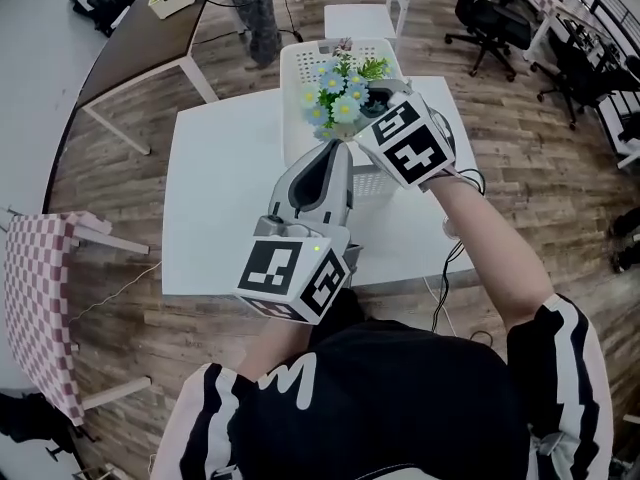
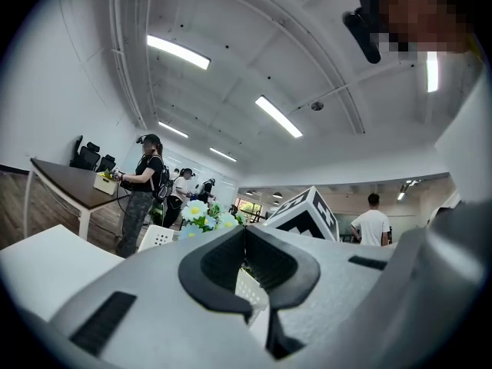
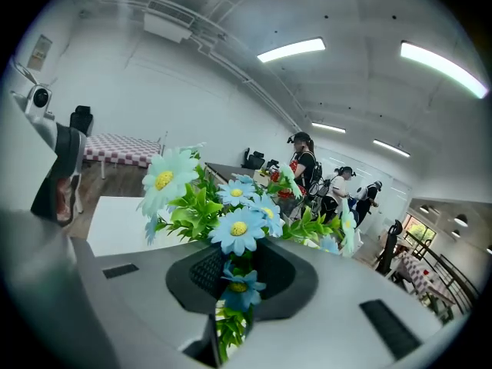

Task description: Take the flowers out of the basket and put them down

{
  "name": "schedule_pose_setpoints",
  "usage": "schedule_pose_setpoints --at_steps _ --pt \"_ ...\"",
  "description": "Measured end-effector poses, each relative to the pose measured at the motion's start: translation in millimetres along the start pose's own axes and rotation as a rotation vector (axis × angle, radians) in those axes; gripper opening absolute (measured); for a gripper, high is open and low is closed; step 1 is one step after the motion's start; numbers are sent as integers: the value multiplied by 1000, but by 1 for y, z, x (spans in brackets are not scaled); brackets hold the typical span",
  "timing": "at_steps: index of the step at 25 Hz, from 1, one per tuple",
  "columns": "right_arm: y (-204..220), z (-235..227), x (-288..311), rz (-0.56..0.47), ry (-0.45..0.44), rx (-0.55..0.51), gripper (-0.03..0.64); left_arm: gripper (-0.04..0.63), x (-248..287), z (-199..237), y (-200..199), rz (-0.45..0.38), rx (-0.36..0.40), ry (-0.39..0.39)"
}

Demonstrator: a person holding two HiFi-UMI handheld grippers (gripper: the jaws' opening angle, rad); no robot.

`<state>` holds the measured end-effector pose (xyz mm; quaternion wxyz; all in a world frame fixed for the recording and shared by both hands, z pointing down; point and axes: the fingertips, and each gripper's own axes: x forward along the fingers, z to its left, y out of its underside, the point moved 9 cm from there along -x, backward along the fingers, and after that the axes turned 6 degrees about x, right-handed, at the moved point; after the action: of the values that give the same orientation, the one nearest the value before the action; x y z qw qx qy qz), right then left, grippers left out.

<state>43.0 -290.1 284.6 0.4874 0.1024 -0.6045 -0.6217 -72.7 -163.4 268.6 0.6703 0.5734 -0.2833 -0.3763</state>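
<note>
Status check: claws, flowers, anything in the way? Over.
Right claw shut on flowers. Left claw shut, empty, by basket near side. Flowers above basket, not yet set down. Nothing seen in the way.

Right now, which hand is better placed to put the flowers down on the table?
Right. The right tongs are shut on the flowers, over the basket. The left tongs are shut and empty.

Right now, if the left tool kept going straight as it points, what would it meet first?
The left tool would probably hit the white basket first; depth is unclear.
</note>
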Motion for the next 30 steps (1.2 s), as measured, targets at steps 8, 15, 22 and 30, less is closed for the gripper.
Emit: schedule_pose_setpoints --at_steps 8,15,22,30 --pt "-3 22 -34 -24 -9 -30 60 6 -23 -22 2 0 21 -6" --pt "4 42 -51 -36 -9 -42 60 6 -43 -33 6 4 32 -25" --pt "1 50 -72 -72 22 -46 60 6 -61 -45 11 24 45 -31" --pt "-4 65 -92 -96 4 -29 57 6 -74 -56 11 26 51 -21"
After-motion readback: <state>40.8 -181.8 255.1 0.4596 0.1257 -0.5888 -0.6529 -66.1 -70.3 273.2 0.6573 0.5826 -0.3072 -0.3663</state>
